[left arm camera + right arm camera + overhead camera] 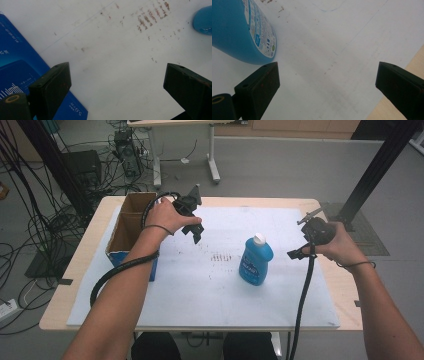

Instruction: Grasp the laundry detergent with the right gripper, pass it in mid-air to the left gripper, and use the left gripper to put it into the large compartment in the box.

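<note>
One blue bottle, one cardboard box, two tongs: left, right

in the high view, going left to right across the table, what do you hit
cardboard box → left claw → brown stains on the white mat → blue bottle → right claw
</note>
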{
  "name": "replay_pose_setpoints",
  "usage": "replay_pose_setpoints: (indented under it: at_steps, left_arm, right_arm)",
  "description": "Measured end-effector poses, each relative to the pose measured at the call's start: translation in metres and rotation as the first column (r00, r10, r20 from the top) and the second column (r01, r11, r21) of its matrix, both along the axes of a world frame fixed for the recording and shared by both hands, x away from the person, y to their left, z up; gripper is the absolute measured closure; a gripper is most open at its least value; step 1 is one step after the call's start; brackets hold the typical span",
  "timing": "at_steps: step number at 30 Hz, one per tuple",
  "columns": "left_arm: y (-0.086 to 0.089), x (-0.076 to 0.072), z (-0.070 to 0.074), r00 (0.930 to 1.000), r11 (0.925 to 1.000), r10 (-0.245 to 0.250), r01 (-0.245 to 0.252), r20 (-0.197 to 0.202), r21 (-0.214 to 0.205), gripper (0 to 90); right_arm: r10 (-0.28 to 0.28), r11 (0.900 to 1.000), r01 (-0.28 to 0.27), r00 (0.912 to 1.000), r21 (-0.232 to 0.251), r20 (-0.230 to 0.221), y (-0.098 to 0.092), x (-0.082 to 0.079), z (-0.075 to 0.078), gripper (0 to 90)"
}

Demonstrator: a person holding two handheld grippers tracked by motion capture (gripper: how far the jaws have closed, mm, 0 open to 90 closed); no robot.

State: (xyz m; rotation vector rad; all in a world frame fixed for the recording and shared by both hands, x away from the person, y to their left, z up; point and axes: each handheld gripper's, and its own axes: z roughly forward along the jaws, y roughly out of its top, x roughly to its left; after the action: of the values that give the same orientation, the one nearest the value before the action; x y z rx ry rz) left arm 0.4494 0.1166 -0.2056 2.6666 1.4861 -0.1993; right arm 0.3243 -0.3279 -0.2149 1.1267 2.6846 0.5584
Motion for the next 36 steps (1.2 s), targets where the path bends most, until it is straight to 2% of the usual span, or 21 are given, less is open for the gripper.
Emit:
replay_pose_setpoints:
  at_steps: [11,25,35,36]
  left_arm:
    - [0.001,-0.001,-0.001,1.0000,1.0000,0.003,-0.003,-0.004,0.000,8.1]
    - [0.007,-0.003,0.000,0.9999,0.9999,0.012,-0.012,0.001,0.003,8.1]
    - [0.009,-0.002,-0.004,0.9997,0.9997,0.023,-0.023,0.001,0.004,8.0]
    - [0.008,-0.001,-0.004,0.9999,0.9999,0.013,-0.013,-0.004,0.006,8.1]
  right_arm:
    - [-0.008,0.9997,0.008,0.9999,0.025,0.007,-0.006,-0.008,-0.003,5.2]
    - [-0.023,0.9980,0.021,0.9992,0.059,0.032,-0.021,-0.029,-0.008,4.7]
    - [-0.030,0.9959,0.028,0.9992,0.086,0.028,-0.030,-0.040,-0.015,5.0]
    - [-0.030,0.9957,0.028,0.9992,0.089,0.028,-0.031,-0.041,-0.016,5.1]
